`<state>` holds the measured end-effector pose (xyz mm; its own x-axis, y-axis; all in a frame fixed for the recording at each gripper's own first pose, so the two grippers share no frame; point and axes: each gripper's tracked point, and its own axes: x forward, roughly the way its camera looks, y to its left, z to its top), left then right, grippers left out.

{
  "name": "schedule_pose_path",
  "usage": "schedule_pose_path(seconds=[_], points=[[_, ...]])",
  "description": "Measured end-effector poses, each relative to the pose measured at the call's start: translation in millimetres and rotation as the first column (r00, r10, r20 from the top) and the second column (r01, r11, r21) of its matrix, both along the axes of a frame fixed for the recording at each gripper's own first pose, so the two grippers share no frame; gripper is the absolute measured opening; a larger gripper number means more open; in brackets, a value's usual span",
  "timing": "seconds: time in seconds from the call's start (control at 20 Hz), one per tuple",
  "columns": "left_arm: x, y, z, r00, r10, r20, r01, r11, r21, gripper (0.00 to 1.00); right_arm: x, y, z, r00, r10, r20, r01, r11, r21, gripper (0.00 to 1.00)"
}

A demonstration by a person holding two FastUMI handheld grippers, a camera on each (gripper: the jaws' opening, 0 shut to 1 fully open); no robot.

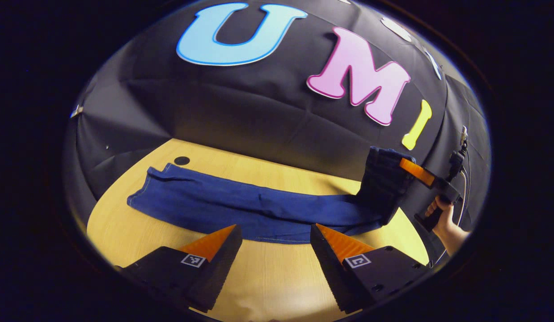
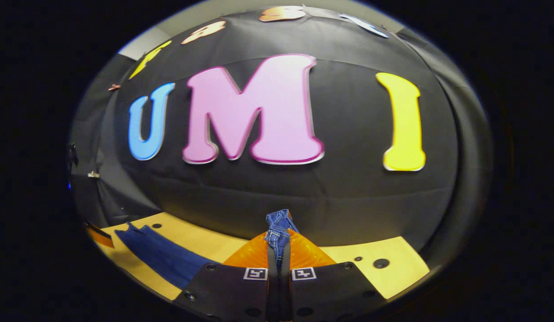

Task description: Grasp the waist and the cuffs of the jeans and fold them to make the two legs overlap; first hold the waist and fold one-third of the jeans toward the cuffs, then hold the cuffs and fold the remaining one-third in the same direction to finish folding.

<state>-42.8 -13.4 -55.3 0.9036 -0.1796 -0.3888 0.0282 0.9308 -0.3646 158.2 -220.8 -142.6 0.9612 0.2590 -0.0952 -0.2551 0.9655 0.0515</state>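
Partly hidden: jeans (image 2: 279, 232) waist inside right gripper (image 2: 279, 250) | cuffs flat

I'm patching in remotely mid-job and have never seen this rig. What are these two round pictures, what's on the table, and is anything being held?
There is no robot arm here: a person holds a two-finger gripper in each hand, and each gripper carries a wide-angle camera looking out along its own fingers.

The left gripper view shows the left gripper at the bottom, open and empty above the wooden table. The blue jeans lie stretched across the table. One end is lifted off the surface by the right gripper, held in a hand at the right of that picture.

The right gripper view looks from that lifting gripper: the right gripper is closed with a bunch of denim pinched between its fingers, and the rest of the jeans trails down to the table at lower left.
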Motion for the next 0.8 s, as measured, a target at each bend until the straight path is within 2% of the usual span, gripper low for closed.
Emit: schedule_pose_path(seconds=[0.1, 0.15, 0.2, 0.3, 0.45, 0.55, 0.65, 0.75, 0.8], points=[[5, 20, -14, 0.999, 0.043, 0.005, -0.043, 0.999, -0.008, 0.97, 5, 2, -22, 0.997, 0.071, -0.011, -0.071, 0.996, -0.056, 0.04], [9, 30, -20, 0.998, 0.064, 0.011, -0.063, 0.998, -0.016, 0.94, 9, -1, -34, 0.995, 0.096, -0.022, -0.098, 0.992, -0.075, 0.05], [12, 42, -26, 0.997, 0.082, 0.017, -0.081, 0.996, -0.026, 0.97, 8, 3, -37, 0.992, 0.115, -0.042, -0.118, 0.989, -0.086, 0.05], [18, 66, -35, 0.992, 0.124, 0.024, -0.123, 0.992, -0.026, 0.97, 21, 2, -60, 0.988, 0.128, -0.091, -0.137, 0.986, -0.096, 0.05], [25, 117, -49, 0.974, 0.226, 0.021, -0.226, 0.974, 0.001, 0.96, 36, 24, -104, 0.976, 0.148, -0.161, -0.168, 0.979, -0.119, 0.05], [32, 152, -52, 0.958, 0.285, 0.037, -0.286, 0.958, 0.019, 0.96, 37, 31, -119, 0.959, 0.184, -0.216, -0.209, 0.973, -0.099, 0.15], [43, 190, -60, 0.941, 0.338, 0.034, -0.339, 0.939, 0.054, 0.96, 23, 45, -140, 0.943, 0.199, -0.266, -0.229, 0.970, -0.085, 0.56], [58, 219, -75, 0.938, 0.345, -0.007, -0.343, 0.935, 0.085, 0.96, 9, 46, -145, 0.939, 0.193, -0.286, -0.224, 0.971, -0.079, 0.98], [66, 235, -82, 0.939, 0.343, -0.016, -0.340, 0.934, 0.113, 0.96, 4, 42, -137, 0.939, 0.189, -0.288, -0.215, 0.975, -0.059, 0.96]])
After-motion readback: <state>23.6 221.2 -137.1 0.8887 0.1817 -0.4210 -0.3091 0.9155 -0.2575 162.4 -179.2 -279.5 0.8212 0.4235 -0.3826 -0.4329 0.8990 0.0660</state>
